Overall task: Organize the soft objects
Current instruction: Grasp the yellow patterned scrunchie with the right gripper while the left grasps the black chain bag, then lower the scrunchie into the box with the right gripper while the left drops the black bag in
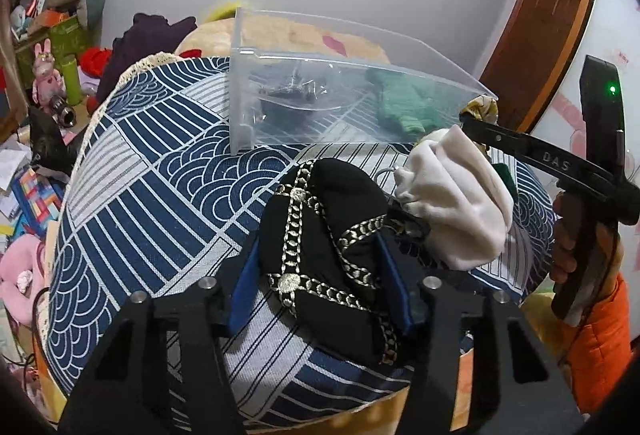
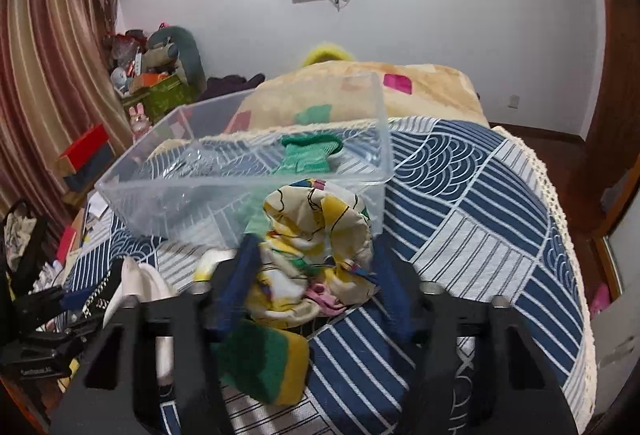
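My left gripper [image 1: 316, 275] is shut on a black pouch with gold trim [image 1: 332, 235], held just above the blue patterned cloth [image 1: 160, 175]. A white cloth bundle [image 1: 452, 199] lies just right of it. My right gripper [image 2: 312, 275] is shut on a yellow and white printed cloth [image 2: 316, 247], held in front of the clear plastic box [image 2: 248, 175]. The box also shows in the left wrist view [image 1: 320, 103] and holds a green cloth [image 2: 308, 155], also seen in the left wrist view [image 1: 400, 103]. A green and yellow sponge [image 2: 268, 363] lies under the right gripper.
The blue patterned cloth [image 2: 480, 215] covers a rounded surface with a lace edge. A beige blanket [image 2: 400, 87] lies behind the box. Clutter, toys and boxes [image 1: 52, 35] fill the left side. The right gripper's body [image 1: 560, 163] shows at the right of the left wrist view.
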Demonstrator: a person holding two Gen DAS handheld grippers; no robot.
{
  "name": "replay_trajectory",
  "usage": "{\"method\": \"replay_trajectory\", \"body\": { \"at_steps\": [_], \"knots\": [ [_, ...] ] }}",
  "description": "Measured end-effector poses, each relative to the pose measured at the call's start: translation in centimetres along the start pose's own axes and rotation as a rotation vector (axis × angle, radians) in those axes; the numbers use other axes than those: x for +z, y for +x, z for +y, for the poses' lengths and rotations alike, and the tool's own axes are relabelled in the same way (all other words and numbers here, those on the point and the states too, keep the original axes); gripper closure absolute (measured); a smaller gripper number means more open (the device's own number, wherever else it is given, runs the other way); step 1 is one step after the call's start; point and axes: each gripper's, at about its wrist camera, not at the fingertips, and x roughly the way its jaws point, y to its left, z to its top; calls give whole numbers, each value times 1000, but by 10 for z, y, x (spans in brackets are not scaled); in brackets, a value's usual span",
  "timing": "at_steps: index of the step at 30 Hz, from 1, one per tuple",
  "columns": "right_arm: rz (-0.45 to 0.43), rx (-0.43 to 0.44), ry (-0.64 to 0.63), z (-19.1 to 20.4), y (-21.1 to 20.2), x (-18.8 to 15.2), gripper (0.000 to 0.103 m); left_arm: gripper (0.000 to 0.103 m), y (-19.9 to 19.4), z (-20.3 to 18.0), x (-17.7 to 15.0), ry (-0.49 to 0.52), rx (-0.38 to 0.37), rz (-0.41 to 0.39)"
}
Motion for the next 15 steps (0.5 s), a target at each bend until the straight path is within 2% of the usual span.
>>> {"method": "replay_trajectory", "body": {
  "at_steps": [2, 5, 15],
  "knots": [
    [6, 7, 2, -1, -1, -2, 77, 58, -2, -3, -1, 17, 8, -1],
    [-1, 20, 15, -3, -5, -2, 85, 65, -7, -7, -2, 36, 23, -4],
    [-68, -24, -46, 7, -33, 1, 87, 73, -28, -14, 8, 79, 61, -48]
  ]
}}
